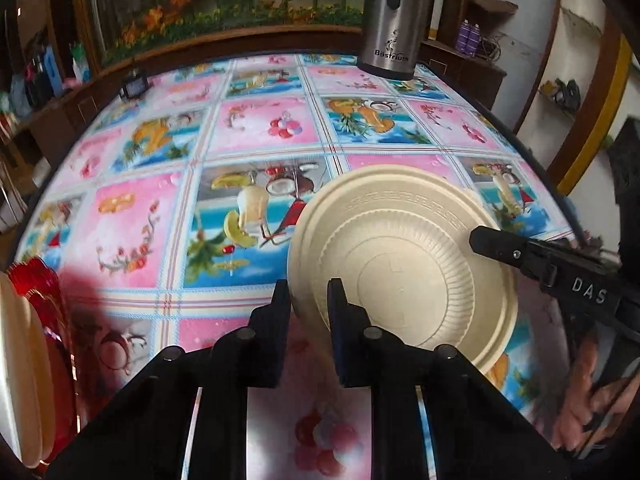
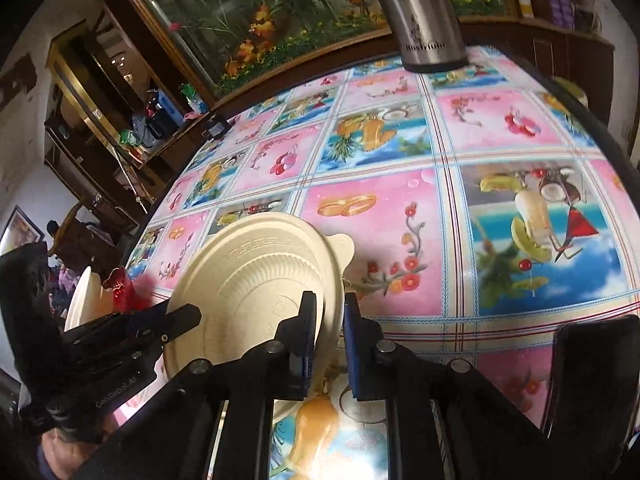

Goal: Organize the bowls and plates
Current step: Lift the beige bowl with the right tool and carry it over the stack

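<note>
Item: cream bowl (image 1: 404,264), ribbed, with a small tab on the rim; sits tilted over the bench (image 1: 248,136), under a patterned cloth.

Left claw (image 1: 308,300): clamped on the near-left rim, one finger outside the wall, one inside.

Right claw (image 2: 330,320): clamped on the opposite rim, likewise astride the wall.

Also present: a stack of cream and red dishes (image 1: 28,360) at the bench's left edge, well apart from the bowl; a steel flask (image 1: 390,20) at the far side; a dark phone (image 2: 592,380) near the right edge.

Step in hand, as judged: carry the bowl to the stack.

Handling notes: the bowl looks thin and light, so both grips should stay even; uneven pull may flex or twist the rim. Keep both hands level and moving together. Lift clear of the cloth before crossing. Approach the stack from above, centre the bowl, then release both sides at once.
</note>
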### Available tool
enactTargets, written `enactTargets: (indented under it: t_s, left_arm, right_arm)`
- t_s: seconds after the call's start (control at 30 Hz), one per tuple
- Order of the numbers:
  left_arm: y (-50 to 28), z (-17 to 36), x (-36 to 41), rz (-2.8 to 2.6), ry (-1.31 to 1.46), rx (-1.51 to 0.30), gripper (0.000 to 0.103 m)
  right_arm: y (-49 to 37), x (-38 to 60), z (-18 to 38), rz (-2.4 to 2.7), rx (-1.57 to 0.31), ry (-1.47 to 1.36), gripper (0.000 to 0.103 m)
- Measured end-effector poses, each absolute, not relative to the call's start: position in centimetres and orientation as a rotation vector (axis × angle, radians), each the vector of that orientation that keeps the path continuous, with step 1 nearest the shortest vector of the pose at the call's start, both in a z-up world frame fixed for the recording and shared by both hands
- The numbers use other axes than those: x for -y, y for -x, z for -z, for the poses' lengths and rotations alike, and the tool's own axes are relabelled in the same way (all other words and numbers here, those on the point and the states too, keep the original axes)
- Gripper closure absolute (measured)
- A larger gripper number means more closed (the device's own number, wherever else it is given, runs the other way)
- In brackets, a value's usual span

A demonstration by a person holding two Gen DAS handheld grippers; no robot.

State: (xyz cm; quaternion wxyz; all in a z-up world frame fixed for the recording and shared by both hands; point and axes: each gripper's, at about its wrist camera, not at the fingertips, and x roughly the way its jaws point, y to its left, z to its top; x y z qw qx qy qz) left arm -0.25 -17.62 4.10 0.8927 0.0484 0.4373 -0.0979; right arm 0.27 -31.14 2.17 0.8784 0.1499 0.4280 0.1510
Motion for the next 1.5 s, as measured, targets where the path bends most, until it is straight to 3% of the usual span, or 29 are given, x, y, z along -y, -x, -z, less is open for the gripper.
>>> enactTargets:
  t_s: [1.5]
  left_arm:
    - [4.8,-5.3,14.3,0.129,-0.128,-0.794,0.087]
  right_arm:
    - [3.1,28.2,-3.2,-0.409,-0.839,-0.361,0.091]
